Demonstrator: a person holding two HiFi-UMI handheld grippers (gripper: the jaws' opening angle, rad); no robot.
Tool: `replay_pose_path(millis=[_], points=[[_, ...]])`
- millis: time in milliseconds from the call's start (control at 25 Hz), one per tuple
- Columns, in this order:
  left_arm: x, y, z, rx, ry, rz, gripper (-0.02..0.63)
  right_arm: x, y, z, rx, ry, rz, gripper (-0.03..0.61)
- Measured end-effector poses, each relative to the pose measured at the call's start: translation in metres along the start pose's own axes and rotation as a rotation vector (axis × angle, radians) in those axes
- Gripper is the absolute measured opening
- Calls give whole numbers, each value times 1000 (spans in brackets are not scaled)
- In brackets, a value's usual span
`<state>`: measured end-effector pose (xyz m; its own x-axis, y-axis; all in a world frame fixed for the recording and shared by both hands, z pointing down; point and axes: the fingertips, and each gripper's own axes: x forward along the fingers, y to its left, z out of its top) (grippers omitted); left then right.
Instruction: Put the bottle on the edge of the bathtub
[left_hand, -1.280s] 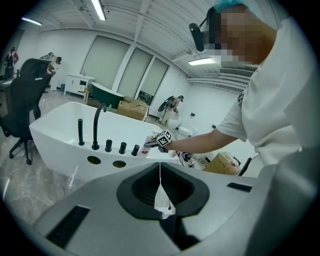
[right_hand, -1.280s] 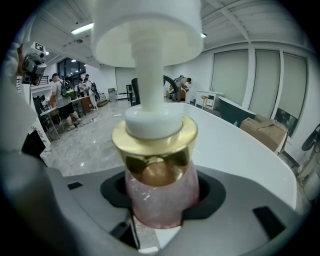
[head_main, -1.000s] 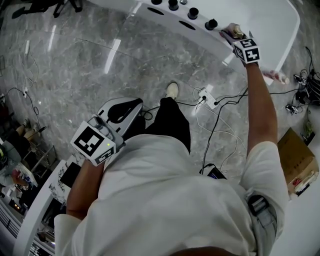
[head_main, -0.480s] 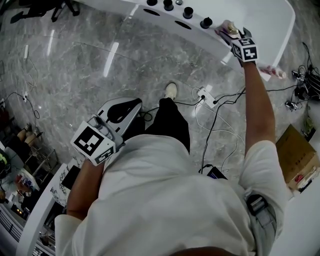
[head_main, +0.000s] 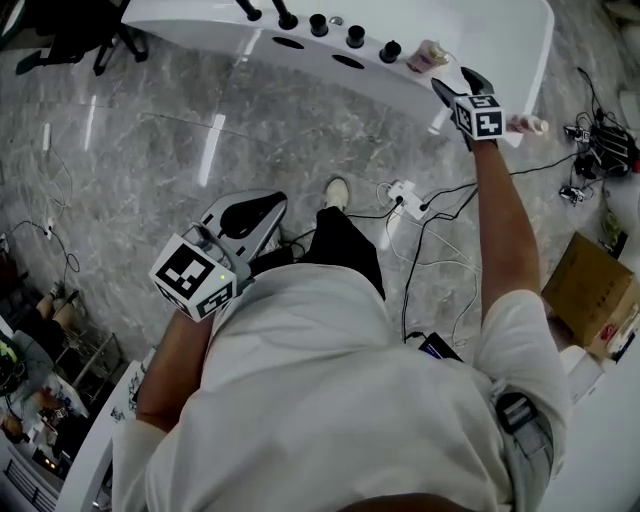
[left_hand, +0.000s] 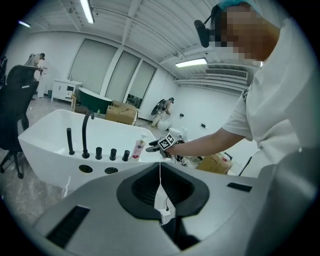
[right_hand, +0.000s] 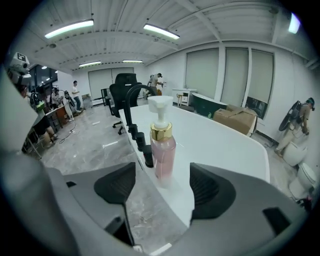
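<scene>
- Big picture first: the grey marble floor (head_main: 150, 150) fills most of the head view, and cables (head_main: 425, 250) trail over it near the person's shoe.
- Across the top runs the white tub (head_main: 300, 58). The left gripper view takes in the tub (left_hand: 45, 145) side-on, almost whole. The right gripper view gets only its rim, running away into the room.
- A cardboard box (head_main: 590, 300) sits on the floor at the right, and only the head view shows it there.
- Now the left gripper (head_main: 255, 210), held low by the person's hip, well apart from the tub. Its own view settles what the head view can't: the jaws are pressed together with nothing between them.
- Out at arm's length goes the right gripper (head_main: 455, 82), right at the tub's edge. In its own view the right gripper (right_hand: 162, 187) has its jaws spread wide. There is clear space on both sides of the bottle, and no pad touches it.
- And there's the bottle (head_main: 427, 55), upright on the tub's edge just beside the last knob. From above it's a small pale shape. Up close the bottle (right_hand: 163, 145) shows pink liquid, a gold collar and a white pump.
- Smallest last: the black knobs (head_main: 355, 37) stand in a row along the rim. The left gripper view adds the tall curved faucet (left_hand: 86, 131) behind them.
</scene>
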<state>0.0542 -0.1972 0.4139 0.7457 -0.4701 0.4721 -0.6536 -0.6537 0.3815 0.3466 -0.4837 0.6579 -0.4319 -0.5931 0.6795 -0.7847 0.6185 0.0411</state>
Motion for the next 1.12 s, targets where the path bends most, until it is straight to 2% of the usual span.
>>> replay_pose_path(millis=[280, 600, 800, 920, 1000, 1120], points=[[-26, 0, 6, 51, -34, -30, 20, -62, 47, -15, 89, -24, -27, 322], [-72, -10, -5, 95, -50, -74, 20, -125, 137, -18, 193, -80, -44, 254], [-104, -15, -23, 106, -50, -106, 20, -169, 192, -9, 266, -144, -82, 188], [-124, -16, -32, 104, -69, -126, 20, -193, 228, -2, 268, -171, -95, 139], [-139, -17, -39, 97, -85, -147, 20, -206, 256, -1, 264, -175, -90, 66], [-163, -15, -52, 82, -104, -165, 20, -217, 299, -1, 254, -162, -74, 52]])
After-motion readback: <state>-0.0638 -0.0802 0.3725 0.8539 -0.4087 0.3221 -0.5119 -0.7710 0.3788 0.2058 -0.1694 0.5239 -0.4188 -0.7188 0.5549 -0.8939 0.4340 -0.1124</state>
